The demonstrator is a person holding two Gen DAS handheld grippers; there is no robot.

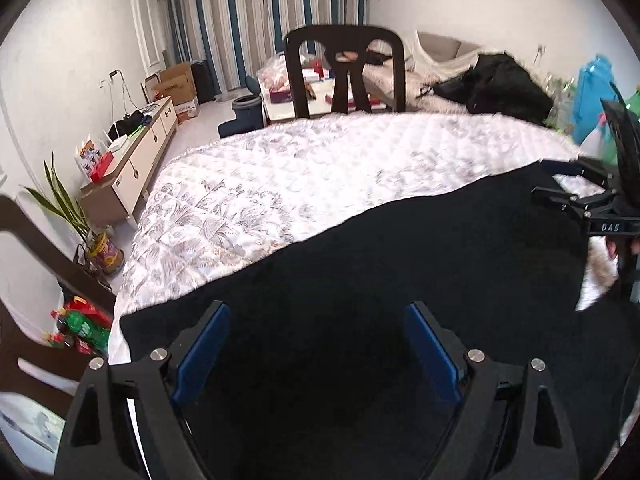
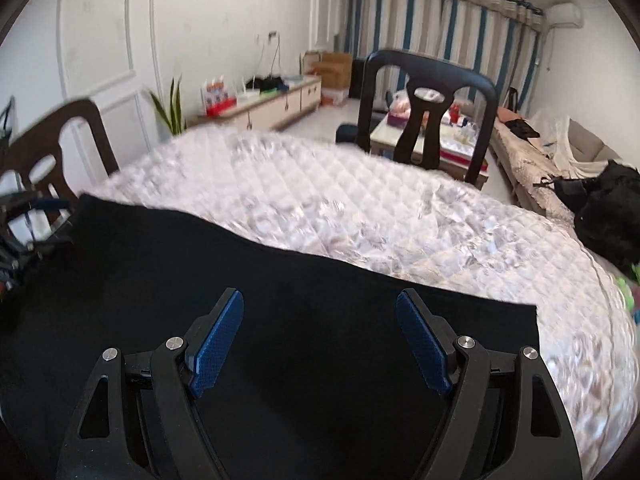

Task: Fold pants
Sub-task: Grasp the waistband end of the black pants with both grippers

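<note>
The black pants (image 1: pixel 400 264) lie flat across the near part of a table covered by a white quilted floral cloth (image 1: pixel 304 168). They show in the right wrist view too (image 2: pixel 200 264). My left gripper (image 1: pixel 318 312) is open, just above the pants near their left end. My right gripper (image 2: pixel 320 300) is open, just above the pants near their right end. The right gripper shows at the far right of the left wrist view (image 1: pixel 560 184), and the left gripper at the far left of the right wrist view (image 2: pixel 40 210). Neither holds cloth.
A black chair (image 1: pixel 344 72) stands at the table's far side, a brown chair (image 2: pixel 60 144) at its left end. A black bag (image 1: pixel 504 84) lies on a sofa to the right. A low cabinet (image 1: pixel 136 160), plant and bottles line the left wall.
</note>
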